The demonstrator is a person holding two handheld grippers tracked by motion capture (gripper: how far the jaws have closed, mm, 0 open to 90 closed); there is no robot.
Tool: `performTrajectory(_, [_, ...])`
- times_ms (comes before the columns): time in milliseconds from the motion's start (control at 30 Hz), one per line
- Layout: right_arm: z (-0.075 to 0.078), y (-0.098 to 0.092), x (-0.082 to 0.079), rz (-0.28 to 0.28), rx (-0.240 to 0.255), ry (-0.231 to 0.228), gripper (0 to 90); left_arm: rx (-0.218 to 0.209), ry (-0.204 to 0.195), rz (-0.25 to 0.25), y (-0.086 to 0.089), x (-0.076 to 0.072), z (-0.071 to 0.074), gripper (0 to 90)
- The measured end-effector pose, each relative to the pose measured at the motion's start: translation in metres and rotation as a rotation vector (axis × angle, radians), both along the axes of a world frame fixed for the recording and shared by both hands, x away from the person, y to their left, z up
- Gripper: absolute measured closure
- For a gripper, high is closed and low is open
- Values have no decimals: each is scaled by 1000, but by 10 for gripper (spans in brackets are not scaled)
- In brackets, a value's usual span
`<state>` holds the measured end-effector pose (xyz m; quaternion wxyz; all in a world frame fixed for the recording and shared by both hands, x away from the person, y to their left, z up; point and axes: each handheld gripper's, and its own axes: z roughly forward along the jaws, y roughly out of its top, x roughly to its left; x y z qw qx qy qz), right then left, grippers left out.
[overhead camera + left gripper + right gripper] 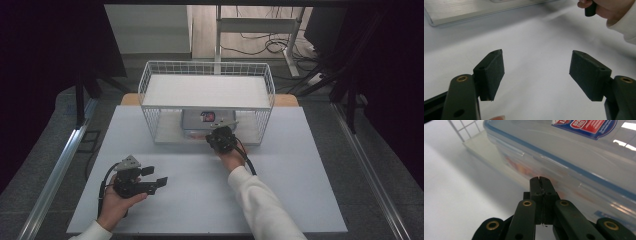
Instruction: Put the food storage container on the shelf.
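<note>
pressing closed jaws against a clear storage box in a wire rack

**position of parts**

resting on the lower shelf of the white wire rack [150, 80], the clear plastic box [579, 162] sits near the middle of the shelf opening, at the far centre of the table [300, 200]. its lid has a blue seal line along the edge and a red and blue label on top. orange contents show dimly through the near wall.

the right gripper [541, 179] stands at the near wall of the box, tips at or just short of the plastic; contact cannot be confirmed. its jaws are fully closed, pad against pad, with nothing between them. in the high view this gripper [221, 134] lies at the near edge of the lower shelf, with the white sleeve [260, 200] running back toward the near right.

the left gripper [154, 176] is held above the near left of the table, well apart from the rack. its jaws stand partly open and hold nothing; bare table surface shows between the pads [492, 72].
</note>
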<state>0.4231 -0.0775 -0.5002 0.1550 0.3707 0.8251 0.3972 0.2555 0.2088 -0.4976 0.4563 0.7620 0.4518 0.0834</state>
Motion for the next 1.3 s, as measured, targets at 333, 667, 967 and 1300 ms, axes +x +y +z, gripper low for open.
performTrajectory(333, [26,-52,-65,114,-12,10,892,14,2,-11,-6,-3,0,278])
performTrajectory(667, [27,-140,-133,146,4,22,887,37,2,-2,-10,-7,1,277])
performTrajectory(967, [28,-169,-148,71,58,-19,412,89,2,-19,-17,-15,0,267])
performTrajectory(1300, [30,-167,-149,53,69,-33,272,106,5,-33,-17,-14,-2,262])
